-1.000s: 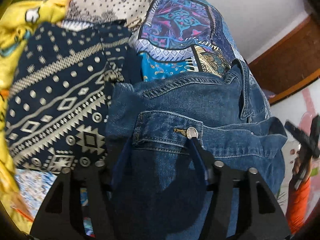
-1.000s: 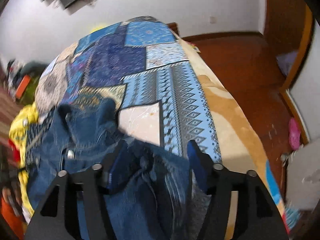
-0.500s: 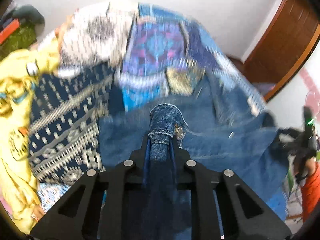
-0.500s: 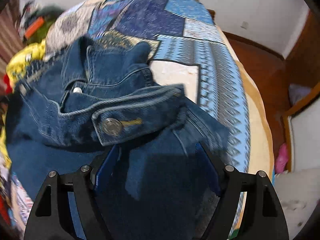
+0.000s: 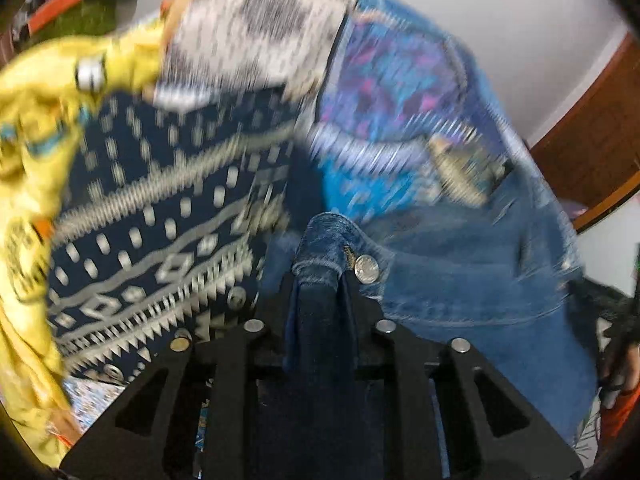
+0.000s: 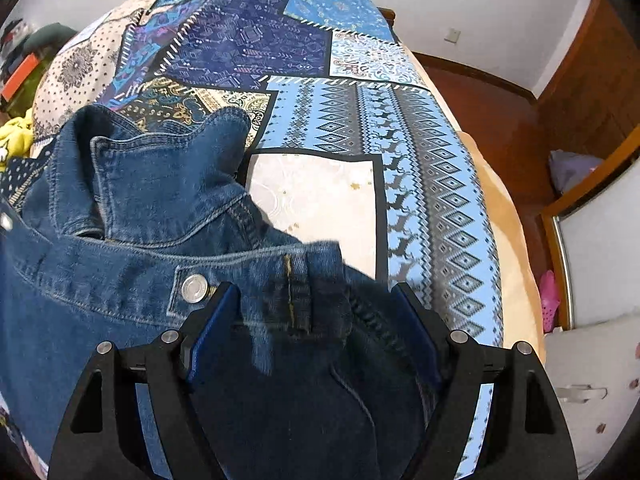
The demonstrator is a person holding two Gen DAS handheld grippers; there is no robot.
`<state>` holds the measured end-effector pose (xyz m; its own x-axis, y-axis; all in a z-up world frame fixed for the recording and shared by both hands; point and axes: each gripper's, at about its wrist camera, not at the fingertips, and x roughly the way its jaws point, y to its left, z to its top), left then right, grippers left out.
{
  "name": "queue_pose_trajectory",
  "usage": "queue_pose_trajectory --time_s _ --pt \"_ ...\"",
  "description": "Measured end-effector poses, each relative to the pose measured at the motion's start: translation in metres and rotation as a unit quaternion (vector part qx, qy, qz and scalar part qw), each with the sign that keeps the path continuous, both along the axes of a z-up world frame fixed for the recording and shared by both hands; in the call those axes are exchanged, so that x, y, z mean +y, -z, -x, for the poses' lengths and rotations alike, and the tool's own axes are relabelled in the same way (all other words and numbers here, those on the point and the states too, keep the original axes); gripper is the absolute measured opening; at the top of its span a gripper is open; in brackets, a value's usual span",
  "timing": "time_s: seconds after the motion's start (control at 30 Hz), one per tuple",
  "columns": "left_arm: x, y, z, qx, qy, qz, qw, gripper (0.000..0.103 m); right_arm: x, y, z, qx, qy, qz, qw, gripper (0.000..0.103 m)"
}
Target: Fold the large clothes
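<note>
A blue denim jacket (image 6: pixel 152 184) lies crumpled on a patchwork bedspread (image 6: pixel 320 196). In the left wrist view, which is blurred by motion, my left gripper (image 5: pixel 322 280) pinches an upright fold of the jacket's hem (image 5: pixel 328 240) next to a metal button (image 5: pixel 366 269). Its jaws are opening slightly with the fold still between them. In the right wrist view my right gripper (image 6: pixel 316 300) stands wide open over another stretch of hem. Denim lies between its blue pads (image 6: pixel 212 324), and a metal button (image 6: pixel 194 288) sits just left of them.
A navy garment with pale geometric bands (image 5: pixel 160 220) and a yellow garment (image 5: pixel 36 128) lie left of the jacket. The bed's right edge drops to a wooden floor (image 6: pixel 480 92) with a pink slipper (image 6: pixel 548 296). An orange sleeve (image 5: pixel 616 416) shows at the far right.
My left gripper went from open over the hem to shut on a raised fold of it. My right gripper sank onto the hem by the button and widened a little.
</note>
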<state>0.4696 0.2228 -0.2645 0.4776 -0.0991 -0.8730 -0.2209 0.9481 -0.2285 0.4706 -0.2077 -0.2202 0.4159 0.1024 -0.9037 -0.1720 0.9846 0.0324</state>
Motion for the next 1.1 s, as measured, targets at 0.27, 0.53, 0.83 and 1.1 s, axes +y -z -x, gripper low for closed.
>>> queue_pose_trajectory --time_s 0.27,0.53,0.83,1.1 --pt "-0.023 -0.036 0.019 -0.017 0.043 -0.1 0.9939 0.04 0.034 -0.048 0.042 -0.067 -0.048 -0.017 0.996 0.075" --pt "-0.064 -0.076 0.058 -0.071 0.11 -0.098 0.9865 0.072 0.104 -0.064 0.092 -0.075 -0.133 -0.102 0.983 0.075" --pt "-0.094 -0.021 0.094 0.002 0.134 -0.109 0.9849 0.086 0.126 -0.023 0.116 -0.028 -0.149 -0.095 0.984 0.075" --pt "-0.064 -0.023 0.131 -0.01 0.086 -0.087 0.9924 0.086 0.05 -0.016 0.136 -0.014 -0.088 -0.085 0.992 0.075"
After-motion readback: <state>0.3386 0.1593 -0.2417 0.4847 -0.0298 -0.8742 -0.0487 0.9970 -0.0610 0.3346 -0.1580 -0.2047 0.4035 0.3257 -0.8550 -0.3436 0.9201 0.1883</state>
